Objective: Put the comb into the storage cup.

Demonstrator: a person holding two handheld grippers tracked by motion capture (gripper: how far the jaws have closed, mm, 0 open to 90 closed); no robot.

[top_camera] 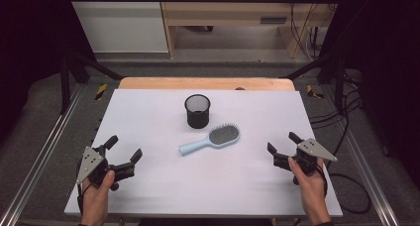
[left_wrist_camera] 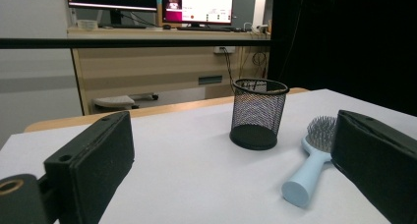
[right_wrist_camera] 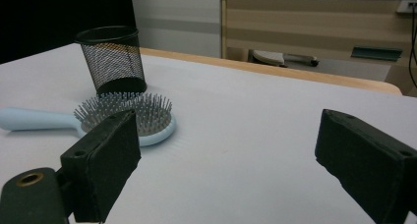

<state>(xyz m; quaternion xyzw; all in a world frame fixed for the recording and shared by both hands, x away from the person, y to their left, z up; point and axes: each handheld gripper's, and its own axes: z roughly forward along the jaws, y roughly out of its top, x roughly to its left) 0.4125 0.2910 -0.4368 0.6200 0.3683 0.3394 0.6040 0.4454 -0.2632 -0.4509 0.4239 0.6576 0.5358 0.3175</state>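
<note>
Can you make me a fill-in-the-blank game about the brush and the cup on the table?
1. The hairbrush lies with its bristles facing ____.
2. The hairbrush handle is light ____.
3. The black mesh cup stands upright and has ____ inside it.
4. The left gripper and right gripper both have their jaws ____.

Missing words: up; blue; nothing; open

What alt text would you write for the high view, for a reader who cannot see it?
A light blue hairbrush lies bristles up on a white table, just in front of an upright black mesh cup. Nearer the camera, a person's hands hold the left gripper and the right gripper, both open and empty.
</note>
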